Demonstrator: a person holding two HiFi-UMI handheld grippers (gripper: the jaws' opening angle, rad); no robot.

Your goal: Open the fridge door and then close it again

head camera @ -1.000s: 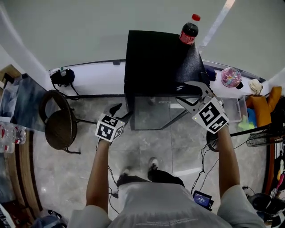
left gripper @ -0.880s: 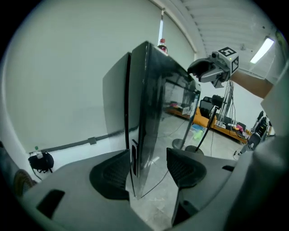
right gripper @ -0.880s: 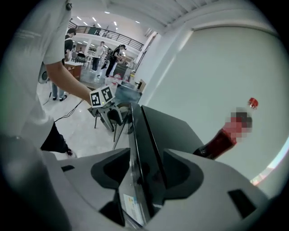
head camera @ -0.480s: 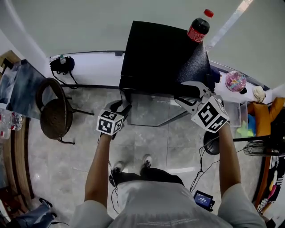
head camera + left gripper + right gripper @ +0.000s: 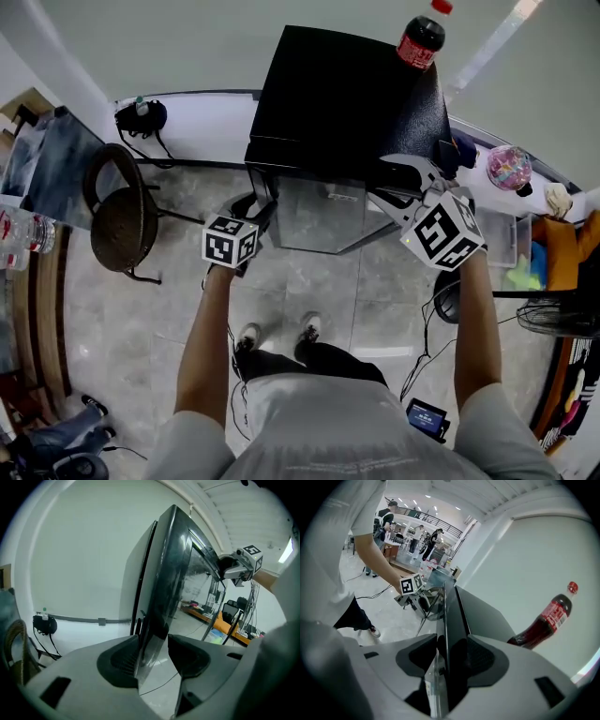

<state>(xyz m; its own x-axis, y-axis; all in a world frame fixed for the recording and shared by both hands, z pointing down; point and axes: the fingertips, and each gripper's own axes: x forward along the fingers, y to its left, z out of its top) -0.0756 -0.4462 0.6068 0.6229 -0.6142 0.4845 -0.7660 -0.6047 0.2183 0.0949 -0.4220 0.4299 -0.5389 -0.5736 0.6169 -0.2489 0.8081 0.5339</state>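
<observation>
The left gripper (image 5: 257, 210) is clenched on the left edge of the glass-paned black fridge door (image 5: 314, 217); its jaws have just been closing onto that edge. The right gripper (image 5: 401, 184) grasps the door's right edge, its jaws likewise just closing. The door appears shut against the black box-shaped fridge (image 5: 342, 94). A dark red-capped cola bottle (image 5: 419, 39) stands upright on the fridge's top.

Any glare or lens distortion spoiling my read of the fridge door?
Head view: even light, no hard glare; fisheye bows the wall. Left gripper view: fridge door glass carries mottled reflections; corners vignetted black. Right gripper view: door edge crisp, same vignette.
</observation>
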